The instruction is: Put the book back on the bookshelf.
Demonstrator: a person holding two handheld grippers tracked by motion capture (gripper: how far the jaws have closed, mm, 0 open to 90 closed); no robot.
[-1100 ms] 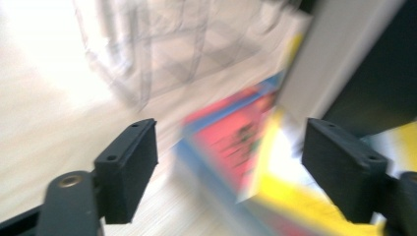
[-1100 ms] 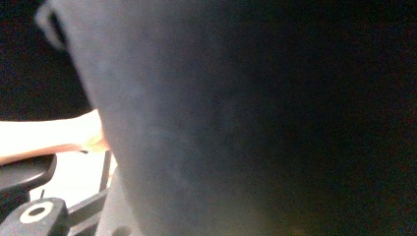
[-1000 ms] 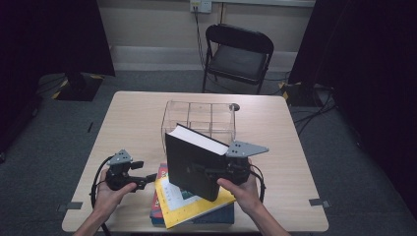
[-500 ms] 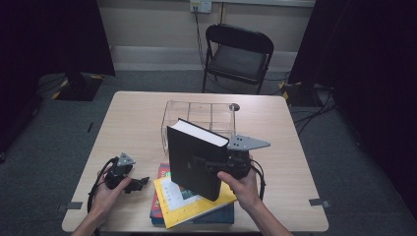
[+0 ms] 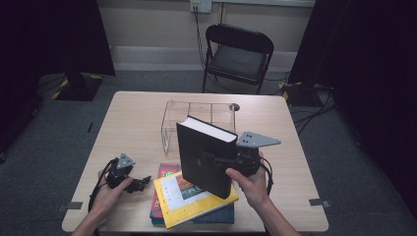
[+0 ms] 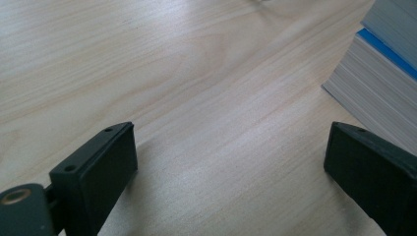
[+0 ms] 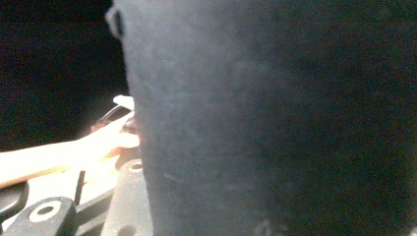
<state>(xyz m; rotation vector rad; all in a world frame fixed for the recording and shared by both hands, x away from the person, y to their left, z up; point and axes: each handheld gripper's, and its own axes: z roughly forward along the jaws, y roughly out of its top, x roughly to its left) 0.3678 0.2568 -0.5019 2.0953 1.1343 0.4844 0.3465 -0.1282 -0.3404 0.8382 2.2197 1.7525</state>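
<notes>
1. Black-covered and thick, the book (image 5: 205,156) hangs upright above the table (image 5: 133,123), its spine near vertical and its pale page edge on top, tilted a little toward the clear organiser (image 5: 196,115) behind it.
2. The right gripper (image 5: 216,160) is clamped on the book's near face and edge, with the person's right hand (image 5: 248,182) wrapped round the gripper body; in the right gripper view the dark cover (image 7: 275,123) stands right against the lens.
3. Under the lifted book lies a stack: a yellow book (image 5: 189,196) on top, skewed, over a red and a blue one.
4. The left gripper (image 5: 142,183) sits low at the table's near left, just beside that stack. Its jaws have just been opening and now stand wide with only bare wood (image 6: 221,128) between them; the stack's page block (image 6: 378,93) shows off to one side.
5. The relation that matters, as I judge it: the organiser's slots lie straight beyond the held book, so the book's long axis must stay upright and line up with a compartment. The right hand is plainly the nearer one to carry it there.
</notes>
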